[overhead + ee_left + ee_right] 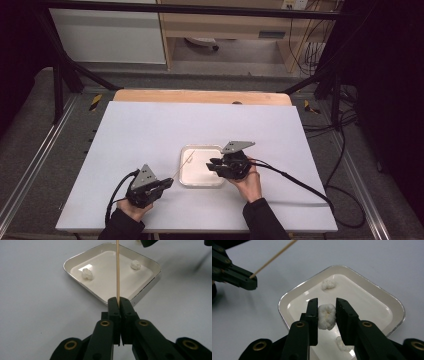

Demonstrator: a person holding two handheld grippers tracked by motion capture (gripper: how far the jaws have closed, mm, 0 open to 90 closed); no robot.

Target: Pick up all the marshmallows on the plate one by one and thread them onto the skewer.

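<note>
A white square tray [197, 176] lies at the middle of the white table. My left gripper [170, 182] is just left of the tray, shut on a thin wooden skewer [117, 270] that slants out over the tray [105, 282]. Two white puffy pieces [87, 273] [135, 264] lie loose in the tray. My right gripper [326, 305] hovers over the tray [367, 305], shut on a third white puffy piece [327, 316]. In the right gripper view the skewer [274, 256] and the left gripper [249, 280] appear at the upper left, apart from the held piece.
A cable [300, 186] trails from the right gripper across the table's right side. Beyond the table's wooden far edge [200, 96] stands a black frame and shelving. Bare white surface surrounds the tray.
</note>
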